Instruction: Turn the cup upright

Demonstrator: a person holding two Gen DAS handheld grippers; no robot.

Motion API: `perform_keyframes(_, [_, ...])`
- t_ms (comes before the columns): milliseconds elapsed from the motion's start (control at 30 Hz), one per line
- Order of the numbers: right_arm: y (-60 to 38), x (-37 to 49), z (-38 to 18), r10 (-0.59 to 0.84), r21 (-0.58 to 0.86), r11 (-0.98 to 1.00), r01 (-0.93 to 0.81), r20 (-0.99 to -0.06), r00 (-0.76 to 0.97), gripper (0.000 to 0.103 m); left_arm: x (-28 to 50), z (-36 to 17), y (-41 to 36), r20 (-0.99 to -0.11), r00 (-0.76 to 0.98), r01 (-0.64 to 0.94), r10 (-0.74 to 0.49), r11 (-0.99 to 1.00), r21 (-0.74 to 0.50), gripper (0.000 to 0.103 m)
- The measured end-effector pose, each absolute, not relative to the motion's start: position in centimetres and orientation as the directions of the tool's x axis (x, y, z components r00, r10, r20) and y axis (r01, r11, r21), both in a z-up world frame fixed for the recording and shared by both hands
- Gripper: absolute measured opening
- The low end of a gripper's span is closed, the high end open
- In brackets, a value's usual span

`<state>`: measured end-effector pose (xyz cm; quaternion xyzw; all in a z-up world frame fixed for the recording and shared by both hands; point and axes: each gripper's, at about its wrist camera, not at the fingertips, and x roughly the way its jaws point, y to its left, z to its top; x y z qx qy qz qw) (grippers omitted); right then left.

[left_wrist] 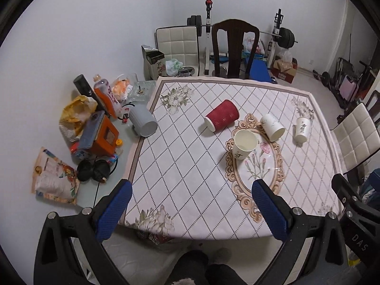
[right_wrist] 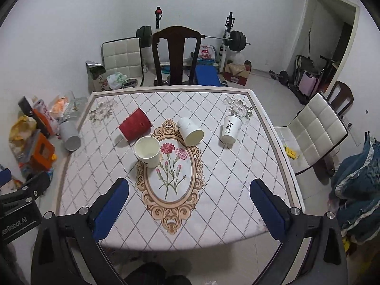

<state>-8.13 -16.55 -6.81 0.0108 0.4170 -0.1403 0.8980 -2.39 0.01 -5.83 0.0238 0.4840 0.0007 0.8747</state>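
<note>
Both tongs, left (left_wrist: pixel 191 204) and right (right_wrist: pixel 190 201), hang released above my surface (right_wrist: pixel 225 201); the red cup (right_wrist: pixel 135 127) lies tipped beside an upright white cup (right_wrist: pixel 147 151).

left gripper (left_wrist: pixel 191 205): black angular frame, blue ribbed pads, silver screws | right gripper (right_wrist: pixel 188 204): same black frame, blue pads, silver screws | white lettering "DAS" and "enRobot.AI" on black housings

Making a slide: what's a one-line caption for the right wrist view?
Open right gripper hovers above a table with one upright paper cup, a red cup and white cup on their sides.
</note>
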Motion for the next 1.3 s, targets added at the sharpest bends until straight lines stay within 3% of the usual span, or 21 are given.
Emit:
perform_keyframes(400, [-16.8, -13.0, -0.9, -0.212, -0.085, 0.968, 0.234, -0.774, 0.596, 0.103, -6.2, -2.3, -0.6, -0.859, 0.513, 0.039, 0.007, 0.999, 0.032, 0.103])
perform_keyframes(1300, [-15.1, -14.0, -0.8, -0.185, -0.085, 0.976, 0.199, -0.805, 0.563, 0.103, -7.9, -2.1, 0.6, -0.856, 0.516, 0.002, 0.04, 0.999, 0.047, 0.103])
